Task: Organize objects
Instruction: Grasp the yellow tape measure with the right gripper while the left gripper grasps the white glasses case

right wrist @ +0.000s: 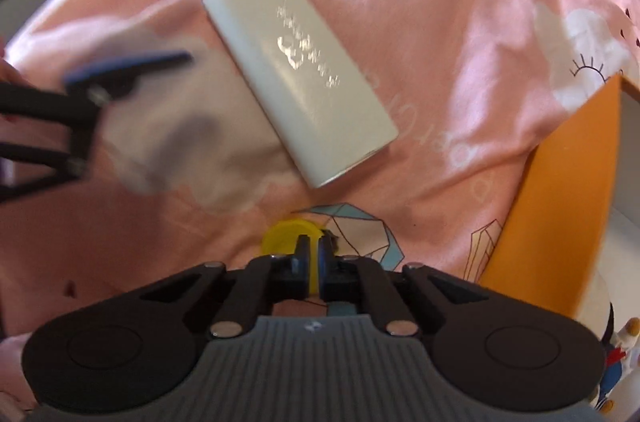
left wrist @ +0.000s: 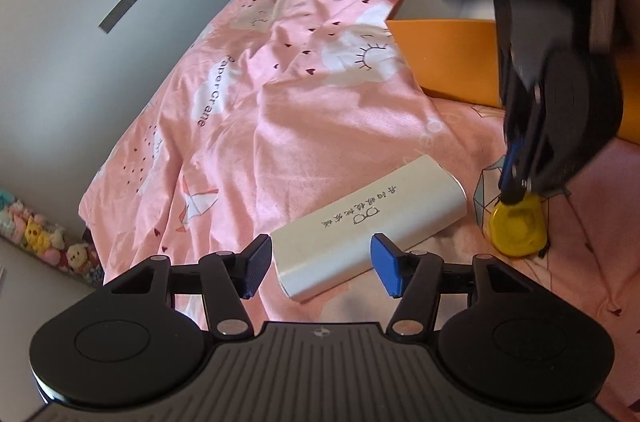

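Two task items lie on the bed, on a pink printed bedsheet (left wrist: 280, 110): a white glasses case (left wrist: 372, 222) and, just beside its far end, a small yellow disc (left wrist: 518, 228). An orange box (left wrist: 444, 58) with a white interior stands near, beyond the disc. Left tongs (left wrist: 320, 268) spread wide, the near end of the case between the pads but not touched. Right tongs (right wrist: 314, 262) pressed together, pinching the edge of the yellow disc. Judgement on handling: the case looks rigid, smooth and glossy, probably light, so likely to slip if held by a rounded corner; best taken across its short width, pads flat on the long sides, nearer the middle than the end. The disc looks small, hard and light; the edge grip is narrow, so it may pivot. Soft bedding gives under pressure.
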Action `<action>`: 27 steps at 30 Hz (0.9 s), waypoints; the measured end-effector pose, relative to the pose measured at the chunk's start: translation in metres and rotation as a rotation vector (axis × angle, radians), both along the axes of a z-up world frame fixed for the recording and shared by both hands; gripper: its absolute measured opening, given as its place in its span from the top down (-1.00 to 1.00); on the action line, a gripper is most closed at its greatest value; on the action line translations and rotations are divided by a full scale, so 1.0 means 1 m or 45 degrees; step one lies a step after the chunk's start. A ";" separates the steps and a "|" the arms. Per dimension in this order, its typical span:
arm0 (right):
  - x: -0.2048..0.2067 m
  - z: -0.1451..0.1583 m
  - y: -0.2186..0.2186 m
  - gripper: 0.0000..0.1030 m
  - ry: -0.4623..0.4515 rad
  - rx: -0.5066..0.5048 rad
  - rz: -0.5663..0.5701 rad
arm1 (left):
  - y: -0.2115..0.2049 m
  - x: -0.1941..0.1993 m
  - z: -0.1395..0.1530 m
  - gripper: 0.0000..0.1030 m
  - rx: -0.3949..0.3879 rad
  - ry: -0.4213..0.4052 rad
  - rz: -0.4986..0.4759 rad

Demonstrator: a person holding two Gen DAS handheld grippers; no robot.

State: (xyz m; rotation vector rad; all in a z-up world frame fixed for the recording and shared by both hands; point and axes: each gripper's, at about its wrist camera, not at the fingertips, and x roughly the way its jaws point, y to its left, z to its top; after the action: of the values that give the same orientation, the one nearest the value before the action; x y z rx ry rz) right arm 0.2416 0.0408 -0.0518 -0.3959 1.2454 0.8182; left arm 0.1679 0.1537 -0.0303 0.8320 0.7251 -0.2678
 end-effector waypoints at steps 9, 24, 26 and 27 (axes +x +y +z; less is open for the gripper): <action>-0.003 -0.025 0.020 0.00 0.026 -0.095 0.100 | -0.007 0.016 -0.026 -0.32 0.067 0.100 -0.047; 0.001 -0.018 0.012 -0.09 0.085 -0.062 0.053 | -0.011 0.022 -0.034 -0.32 0.183 0.097 -0.194; 0.004 0.001 0.000 -0.09 0.068 0.007 0.030 | -0.014 0.022 -0.041 -0.32 0.237 0.116 -0.276; 0.007 0.013 -0.009 -0.09 0.067 0.047 0.004 | -0.016 0.019 -0.044 -0.33 0.280 0.122 -0.326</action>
State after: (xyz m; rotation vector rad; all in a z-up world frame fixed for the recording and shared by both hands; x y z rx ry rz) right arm 0.2485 0.0318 -0.0387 -0.3489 1.2768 0.8577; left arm 0.1871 0.1373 -0.0744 1.1300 0.7465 -0.4655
